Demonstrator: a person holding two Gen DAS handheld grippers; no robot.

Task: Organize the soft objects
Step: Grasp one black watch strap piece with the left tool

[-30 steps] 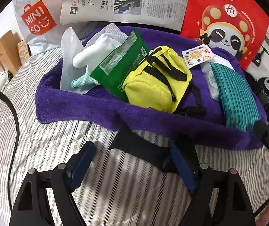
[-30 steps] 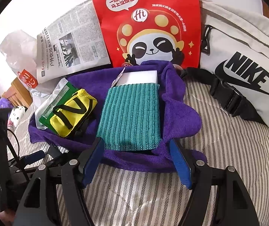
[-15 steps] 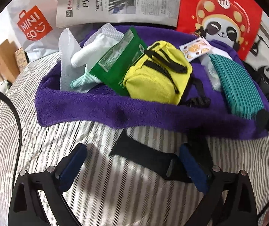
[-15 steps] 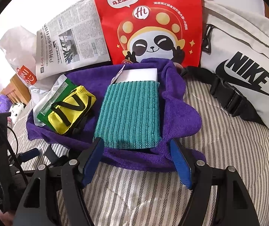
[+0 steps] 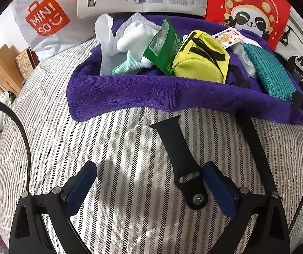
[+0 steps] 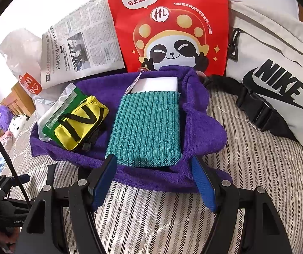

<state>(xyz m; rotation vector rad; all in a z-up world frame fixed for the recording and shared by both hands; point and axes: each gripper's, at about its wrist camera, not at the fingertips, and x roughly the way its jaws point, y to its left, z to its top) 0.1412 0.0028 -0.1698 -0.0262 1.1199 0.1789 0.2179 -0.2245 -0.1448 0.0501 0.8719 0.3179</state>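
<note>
left gripper (image 5: 149, 185): jaws wide, empty; black strap (image 5: 178, 148) lies by right finger, contact unclear
right gripper (image 6: 154, 178): jaws wide, empty, straddling near edge of purple towel (image 6: 202, 131)
teal cloth (image 6: 147, 127): flat on towel, long axis running away from right gripper
yellow pouch (image 5: 202, 57): on towel, left of teal cloth, leaning on green packet (image 5: 164, 46)

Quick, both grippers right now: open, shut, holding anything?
Left gripper: open, holding nothing; black strap lies between its fingers.
Right gripper: open, holding nothing, at the purple towel edge.
</note>
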